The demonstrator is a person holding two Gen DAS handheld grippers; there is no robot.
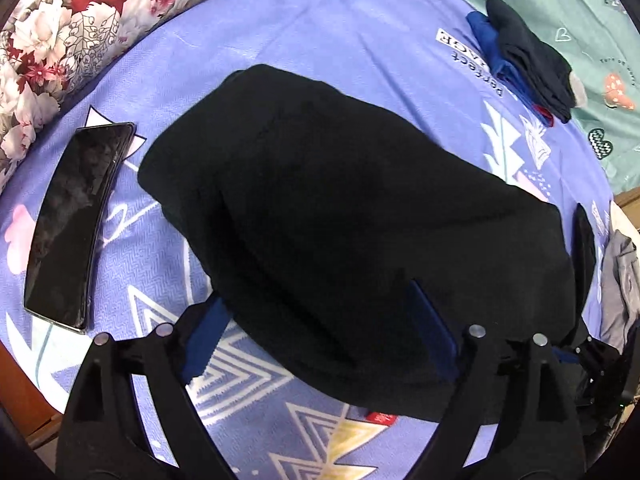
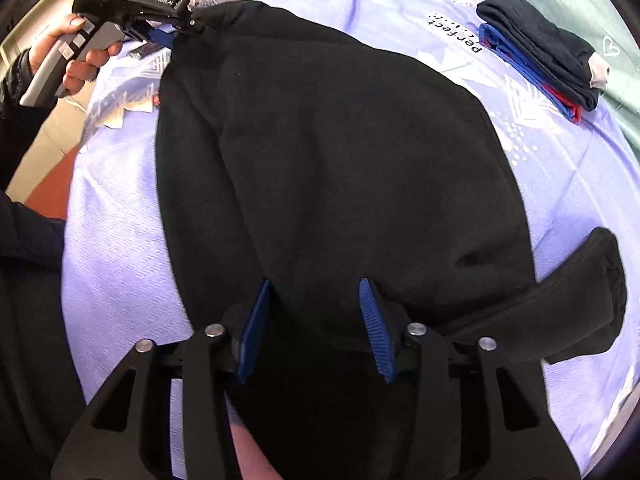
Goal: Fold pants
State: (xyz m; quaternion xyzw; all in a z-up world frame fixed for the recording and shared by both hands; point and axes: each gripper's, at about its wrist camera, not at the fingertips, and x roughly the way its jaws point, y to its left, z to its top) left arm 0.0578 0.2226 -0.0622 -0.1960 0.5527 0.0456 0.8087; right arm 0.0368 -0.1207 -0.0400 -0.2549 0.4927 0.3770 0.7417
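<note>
On bed (image 1: pixel 320 32) | pants (image 1: pixel 340 208) lain folded, soft, limp, light | left hand-held gripper (image 1: pixel 320 332) spread wide, nothing held | right hand-held gripper (image 2: pixel 316 328) half-closed astride hem, pinch unclear | best taken at edge.

Both fisheye views were evenly and brightly lit, with only soft shadows. Straight lines bowed strongly toward the edges, and dark vignetted corners framed each picture. The black pants (image 1: pixel 340 216) swallowed nearly all detail, reading as a flat dark mass. The phone (image 1: pixel 76 220) screen carried a dull, mottled reflection. The hand (image 2: pixel 76 60) at the frame's edge looked slightly soft.
</note>
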